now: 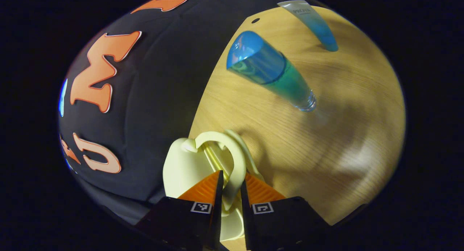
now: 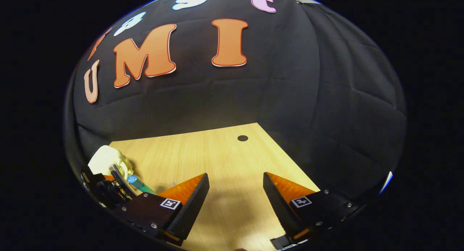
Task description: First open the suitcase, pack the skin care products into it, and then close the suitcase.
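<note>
Left claw [image 1: 231, 178]: nearly closed, both fingers pressing on the handle loop of the suitcase, one finger on each side of it.
Right claw [image 2: 235, 187]: wide open, nothing between its fingers, hovering over bare tabletop.
Suitcase [image 1: 188, 164]: small, pale cream, smooth moulded plastic with rounded corners; its arched handle sticks out toward the left claw. From the left gripper view I cannot tell whether the lid is open or shut. In the right gripper view it sits at the far left edge of the tabletop, near the booth wall, with the left claw's dark body just beside it.
Blue bottle [image 1: 270, 71]: clear cylinder with blue-green liquid inside, a rounded translucent blue cap and a thick glass base; it stands on the tabletop, well apart from the suitcase.
Tube [image 1: 313, 22]: soft squeeze tube, silvery at the flat crimped end and shading to blue toward the cap end, standing cap-down on the tabletop beyond the bottle.
Tabletop [image 2: 224, 153]: light wood grain, matte, with one small dark round hole [image 2: 242, 138] near its back corner.
Booth wall [image 2: 290, 80]: black cloth, slightly creased.
</note>
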